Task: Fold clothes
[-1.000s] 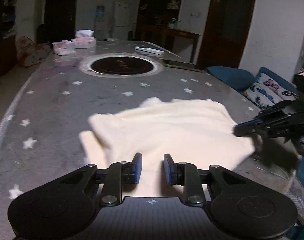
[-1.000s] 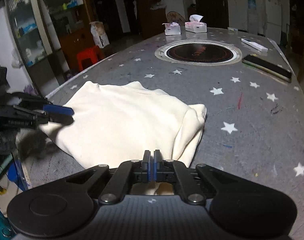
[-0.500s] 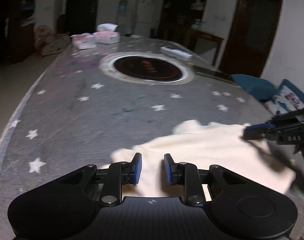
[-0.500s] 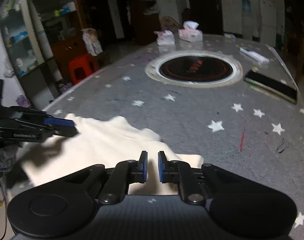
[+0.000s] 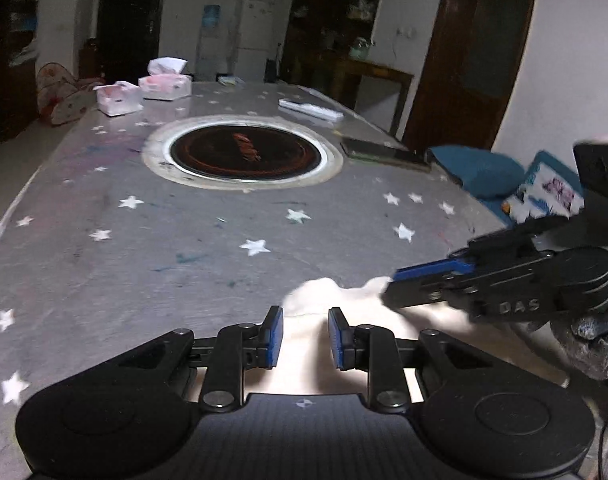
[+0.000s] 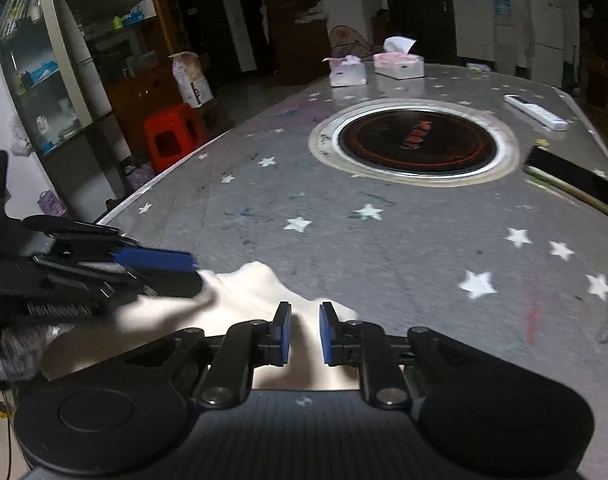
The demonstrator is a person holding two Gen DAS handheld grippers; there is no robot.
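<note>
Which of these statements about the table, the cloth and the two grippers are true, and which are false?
1. The left gripper is open. True.
2. The right gripper is shut on the cloth. False: its jaws stand apart.
3. Two tissue boxes stand beyond the round hob. True.
4. The cloth is dark blue. False: it is cream.
5. A remote lies on the table. True.

Both wrist cameras look low along the table, sharing the round hob ahead.
</note>
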